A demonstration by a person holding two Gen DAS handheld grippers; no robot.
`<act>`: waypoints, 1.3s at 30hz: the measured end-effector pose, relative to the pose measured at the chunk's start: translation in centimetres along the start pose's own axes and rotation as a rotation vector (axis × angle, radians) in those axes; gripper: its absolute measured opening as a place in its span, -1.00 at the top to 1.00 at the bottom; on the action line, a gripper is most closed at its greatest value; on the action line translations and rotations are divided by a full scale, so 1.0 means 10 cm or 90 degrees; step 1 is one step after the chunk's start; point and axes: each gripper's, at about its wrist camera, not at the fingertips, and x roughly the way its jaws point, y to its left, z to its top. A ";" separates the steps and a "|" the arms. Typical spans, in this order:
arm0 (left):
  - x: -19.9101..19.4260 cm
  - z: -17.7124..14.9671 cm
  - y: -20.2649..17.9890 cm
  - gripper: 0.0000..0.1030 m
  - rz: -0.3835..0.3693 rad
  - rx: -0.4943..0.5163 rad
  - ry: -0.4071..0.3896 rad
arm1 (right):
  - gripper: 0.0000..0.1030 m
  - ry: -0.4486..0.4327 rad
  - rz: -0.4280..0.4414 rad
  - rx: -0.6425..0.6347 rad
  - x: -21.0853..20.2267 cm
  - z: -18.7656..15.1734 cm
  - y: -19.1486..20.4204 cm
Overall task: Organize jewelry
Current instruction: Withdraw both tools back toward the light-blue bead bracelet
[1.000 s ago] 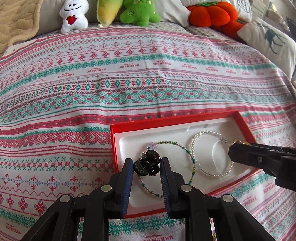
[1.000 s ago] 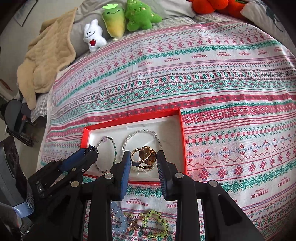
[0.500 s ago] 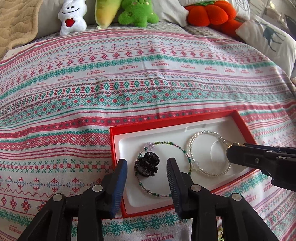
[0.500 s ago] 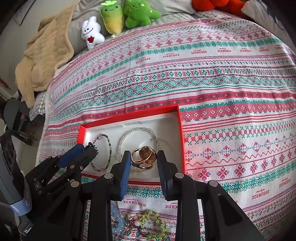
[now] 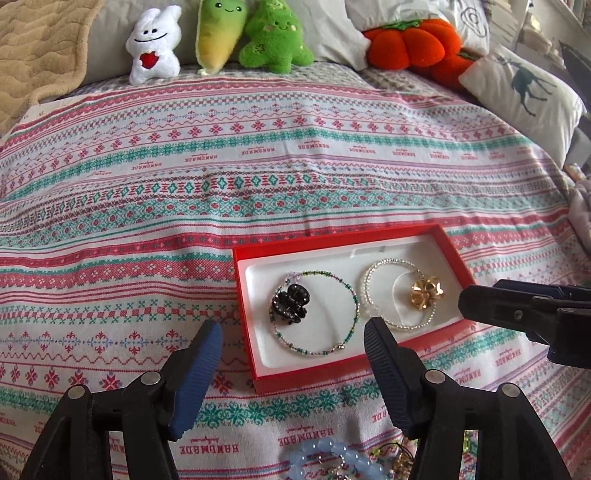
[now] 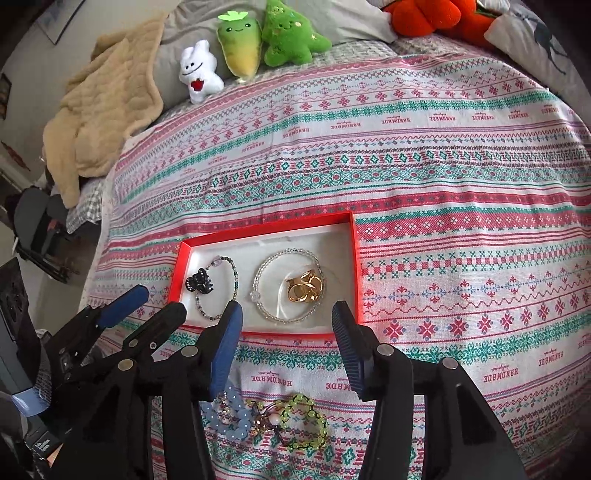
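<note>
A red box (image 5: 243,295) (image 6: 354,258) with a white liner lies on the patterned bedspread. In it lie a black hair claw (image 5: 290,303) (image 6: 198,282) on a green beaded bracelet (image 5: 352,295) (image 6: 235,275), and a gold clip (image 5: 426,293) (image 6: 304,287) inside a clear beaded bracelet (image 5: 369,295) (image 6: 258,280). My left gripper (image 5: 293,345) is open and empty, just short of the box's near edge. My right gripper (image 6: 287,325) is open and empty over the box's near edge. A blue bead bracelet (image 5: 325,458) (image 6: 236,417) and a yellow-green one (image 6: 308,421) lie loose on the bedspread under the grippers.
Plush toys (image 5: 218,33) (image 6: 240,48) and orange pumpkin cushions (image 5: 410,44) line the head of the bed. A white deer pillow (image 5: 524,88) is at the right. A beige blanket (image 6: 103,110) lies at the left. The right gripper shows in the left wrist view (image 5: 524,310).
Both grippers opened and pulled back from the box. The black hair claw and the gold clip were let go and now lie in the box.
</note>
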 end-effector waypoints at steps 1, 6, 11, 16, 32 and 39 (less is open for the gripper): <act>-0.03 -0.02 0.01 -0.39 0.000 -0.003 0.000 | -0.12 -0.001 -0.001 -0.003 -0.03 -0.02 0.00; -0.13 -0.11 0.07 -0.56 0.005 -0.013 0.016 | -0.19 0.000 -0.010 -0.019 -0.13 -0.16 0.01; -0.21 -0.24 0.15 -0.64 0.002 -0.030 0.033 | -0.27 0.002 -0.017 -0.029 -0.20 -0.29 0.00; -0.27 -0.35 0.16 -0.69 0.001 -0.019 0.044 | -0.34 0.010 -0.028 -0.041 -0.23 -0.43 0.01; -0.17 -0.74 0.23 -0.71 0.029 0.021 0.098 | -0.36 0.062 -0.053 -0.082 -0.13 -0.80 0.06; -0.01 -0.88 0.22 -0.71 0.048 0.033 0.135 | -0.35 0.094 -0.072 -0.088 -0.01 -0.92 0.02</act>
